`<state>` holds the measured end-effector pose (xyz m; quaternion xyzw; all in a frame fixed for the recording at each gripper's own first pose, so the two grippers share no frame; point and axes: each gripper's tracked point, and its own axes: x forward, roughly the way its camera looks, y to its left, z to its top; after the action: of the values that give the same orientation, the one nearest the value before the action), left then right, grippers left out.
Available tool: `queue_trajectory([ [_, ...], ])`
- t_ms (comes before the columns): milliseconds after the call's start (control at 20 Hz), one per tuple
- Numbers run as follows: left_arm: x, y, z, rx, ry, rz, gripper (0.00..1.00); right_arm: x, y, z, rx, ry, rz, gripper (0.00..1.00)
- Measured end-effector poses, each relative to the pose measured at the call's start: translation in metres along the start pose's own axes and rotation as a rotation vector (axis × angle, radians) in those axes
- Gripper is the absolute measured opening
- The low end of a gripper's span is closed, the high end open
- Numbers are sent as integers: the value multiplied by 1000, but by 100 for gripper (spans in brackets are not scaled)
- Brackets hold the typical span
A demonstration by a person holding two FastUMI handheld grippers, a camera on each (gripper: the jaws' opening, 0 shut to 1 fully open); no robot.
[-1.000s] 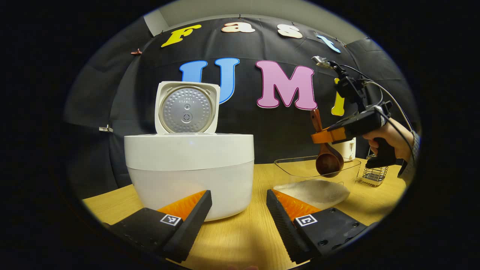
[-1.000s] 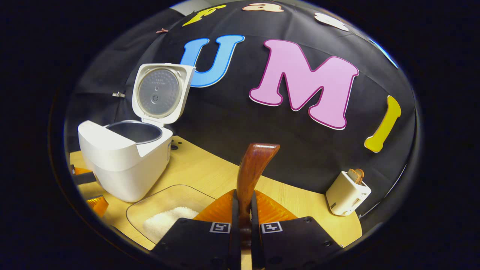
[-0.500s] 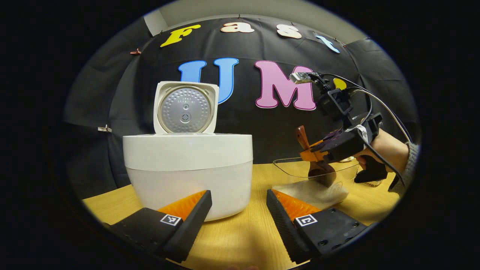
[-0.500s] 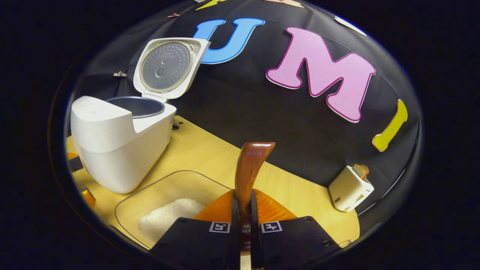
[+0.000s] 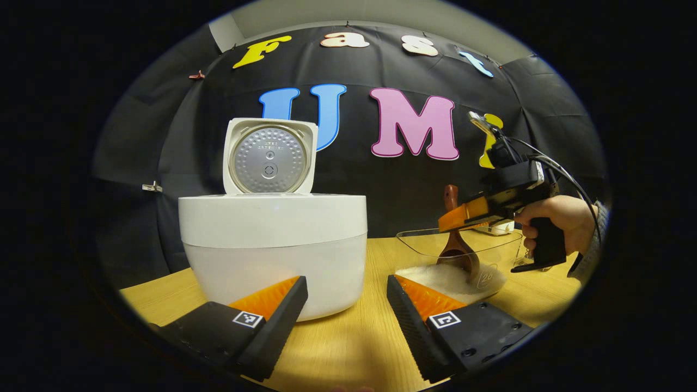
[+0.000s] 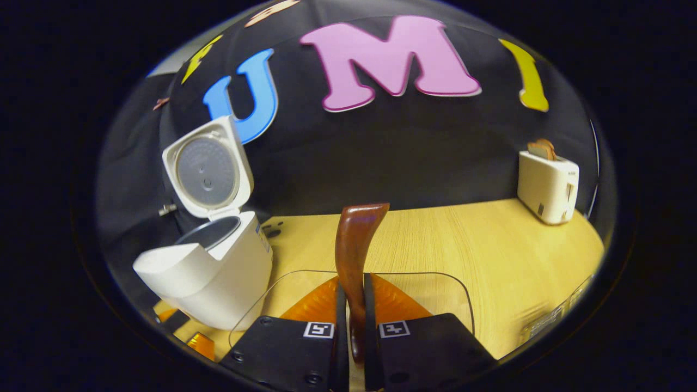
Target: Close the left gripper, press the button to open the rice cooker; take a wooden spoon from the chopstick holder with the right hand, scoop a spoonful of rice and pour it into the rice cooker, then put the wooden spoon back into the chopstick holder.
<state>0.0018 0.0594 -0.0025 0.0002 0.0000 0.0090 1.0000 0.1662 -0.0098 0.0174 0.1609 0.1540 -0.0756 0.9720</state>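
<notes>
Wood table (image 5: 348,337) under everything. Cooker (image 5: 272,245) at left, lid (image 5: 269,157) up. Left tool (image 5: 347,313) low in front of it, fingers apart, holding nothing. Clear tub (image 5: 457,256) of rice (image 5: 441,276) right of cooker. Right tool (image 5: 454,218) clamped on spoon (image 5: 460,256) handle, bowl down in the rice. Toaster (image 6: 547,177) far right.

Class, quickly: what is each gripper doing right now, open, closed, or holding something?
Left gripper: open, holding nothing, in front of the rice cooker.
Right gripper: closed on the wooden spoon, whose bowl sits in the rice container.
</notes>
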Motion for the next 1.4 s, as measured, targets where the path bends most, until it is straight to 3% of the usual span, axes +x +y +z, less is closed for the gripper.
queue_trajectory([
  [250,0,0,0,0,0,1,95,-13,-14,12,194,-25,42,15],
  [550,0,17,0,0,1,41,95,-34,-16,46,272,-120,71,15],
  [750,-2,17,0,1,-1,-9,94,-37,-17,61,334,-159,72,15],
  [1000,-3,17,-1,1,-2,-9,94,-37,-12,81,451,-188,96,15],
  [1400,-2,18,-1,1,-2,-6,94,-34,40,134,499,-236,168,15],
])
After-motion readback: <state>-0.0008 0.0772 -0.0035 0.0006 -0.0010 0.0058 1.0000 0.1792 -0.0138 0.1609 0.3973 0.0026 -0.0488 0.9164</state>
